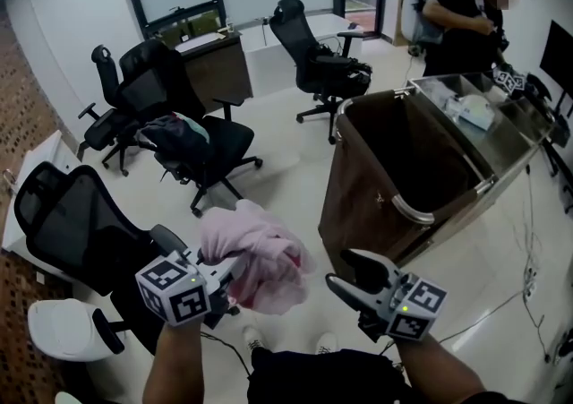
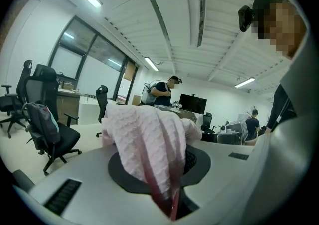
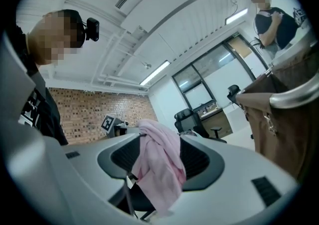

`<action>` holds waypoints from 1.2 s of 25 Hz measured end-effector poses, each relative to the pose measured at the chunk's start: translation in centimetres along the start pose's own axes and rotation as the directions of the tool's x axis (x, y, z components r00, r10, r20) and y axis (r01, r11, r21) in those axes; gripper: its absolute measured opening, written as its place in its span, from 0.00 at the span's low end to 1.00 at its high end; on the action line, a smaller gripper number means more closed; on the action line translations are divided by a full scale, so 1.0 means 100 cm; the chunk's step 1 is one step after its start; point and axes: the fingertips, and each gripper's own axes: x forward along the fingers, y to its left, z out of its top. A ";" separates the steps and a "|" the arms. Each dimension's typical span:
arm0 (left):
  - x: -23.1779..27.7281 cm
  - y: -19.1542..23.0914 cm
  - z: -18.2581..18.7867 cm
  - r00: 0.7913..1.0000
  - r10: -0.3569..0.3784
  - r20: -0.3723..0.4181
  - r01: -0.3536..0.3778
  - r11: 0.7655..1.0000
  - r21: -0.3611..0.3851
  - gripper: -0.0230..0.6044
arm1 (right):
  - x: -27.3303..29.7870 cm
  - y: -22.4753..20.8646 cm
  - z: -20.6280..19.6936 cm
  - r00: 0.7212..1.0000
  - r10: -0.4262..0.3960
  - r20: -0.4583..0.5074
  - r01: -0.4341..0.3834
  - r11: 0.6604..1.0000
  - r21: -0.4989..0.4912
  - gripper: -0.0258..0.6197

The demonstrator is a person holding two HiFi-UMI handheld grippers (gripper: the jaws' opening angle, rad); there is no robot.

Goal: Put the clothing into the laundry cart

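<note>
A crumpled pink garment [image 1: 255, 259] hangs in the air at the lower middle of the head view, and my left gripper [image 1: 235, 266] is shut on it. The left gripper view shows the waffle-knit cloth [image 2: 149, 144] bunched up out of the shut jaws. My right gripper [image 1: 345, 270] stands open just right of the garment, with nothing held. In the right gripper view the pink garment [image 3: 162, 164] hangs in front of the open jaws. The brown laundry cart [image 1: 403, 169] with a metal rim stands ahead to the right, its inside dark. The cart [image 3: 289, 114] also fills the right of that view.
Black office chairs stand around. One chair [image 1: 201, 147] ahead on the left carries a dark bundle of clothing [image 1: 175, 133], and another chair [image 1: 76, 223] is close on my left. A person [image 1: 461, 21] stands behind the cart. A desk [image 1: 215, 57] is at the back.
</note>
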 end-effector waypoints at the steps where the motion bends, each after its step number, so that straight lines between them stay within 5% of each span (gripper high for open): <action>1: 0.001 -0.004 -0.002 1.000 0.000 -0.003 0.000 1.000 0.000 0.17 | -0.002 0.001 0.000 1.000 0.004 0.000 -0.004 1.000 0.002 0.44; 16: -0.001 -0.031 -0.004 0.999 0.023 -0.026 -0.022 0.998 0.057 0.17 | 0.000 0.010 -0.003 0.998 0.058 0.020 -0.058 0.998 -0.001 0.44; 30: 0.017 -0.036 0.021 0.999 -0.035 -0.028 0.037 0.994 0.107 0.17 | -0.003 0.004 0.010 0.998 0.013 0.054 -0.013 1.000 -0.004 0.44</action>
